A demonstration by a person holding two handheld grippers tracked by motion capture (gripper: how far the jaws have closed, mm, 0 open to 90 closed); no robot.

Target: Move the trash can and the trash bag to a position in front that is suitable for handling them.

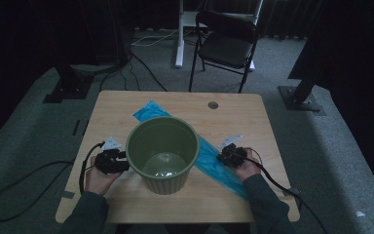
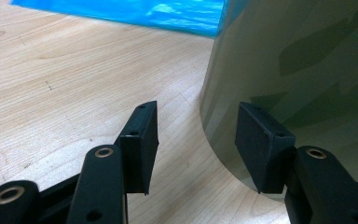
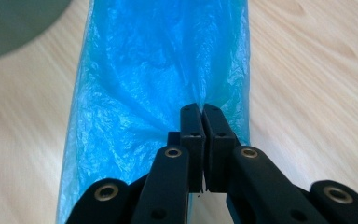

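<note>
A green plastic bucket stands upright in the middle of the wooden table. Under and behind it lies a long blue plastic bag, running from the far left to the near right. My left gripper is open at the bucket's left side; in the left gripper view one pad rests against the bucket's wall and the other pad stands apart over bare wood. My right gripper is shut on a pinched fold of the blue bag right of the bucket.
A round cable hole sits near the table's far edge. A black folding chair and a white stand leg stand on the carpet beyond the table. Cables trail from both grippers over the table's sides.
</note>
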